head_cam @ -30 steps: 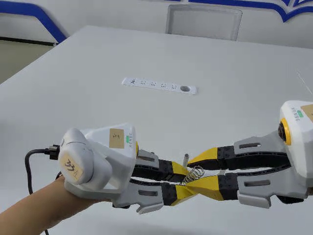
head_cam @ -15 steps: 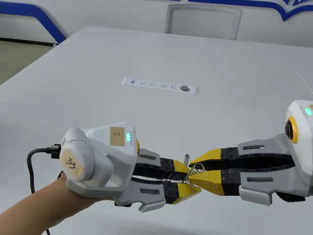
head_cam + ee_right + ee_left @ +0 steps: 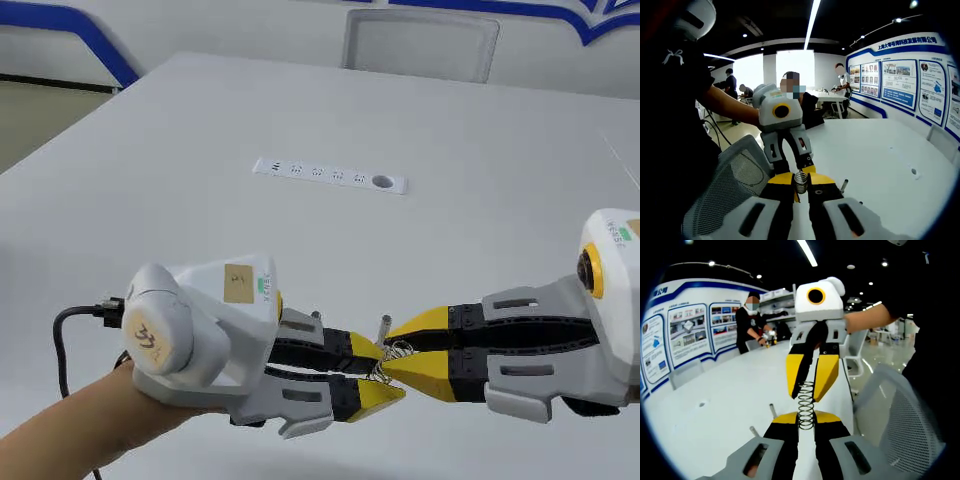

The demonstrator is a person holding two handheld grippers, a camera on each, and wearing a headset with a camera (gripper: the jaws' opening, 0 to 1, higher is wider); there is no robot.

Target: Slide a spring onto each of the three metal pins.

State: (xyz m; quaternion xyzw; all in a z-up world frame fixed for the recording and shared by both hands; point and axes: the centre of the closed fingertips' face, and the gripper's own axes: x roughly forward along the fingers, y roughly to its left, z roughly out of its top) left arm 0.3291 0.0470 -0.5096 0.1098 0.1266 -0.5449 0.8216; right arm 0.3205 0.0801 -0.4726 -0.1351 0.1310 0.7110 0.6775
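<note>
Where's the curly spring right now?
In the head view the spring is low in the middle, pinched between the tips of the left gripper and the right gripper, just in front of a metal pin.

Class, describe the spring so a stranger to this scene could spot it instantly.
Over the white table, the left gripper and right gripper meet tip to tip. Pinched between their yellow tips is the spring: coiled wire, unlike the straight metal pin standing beside it.

Head view overhead; gripper views opposed, spring [image 3: 806, 407] between.
</note>
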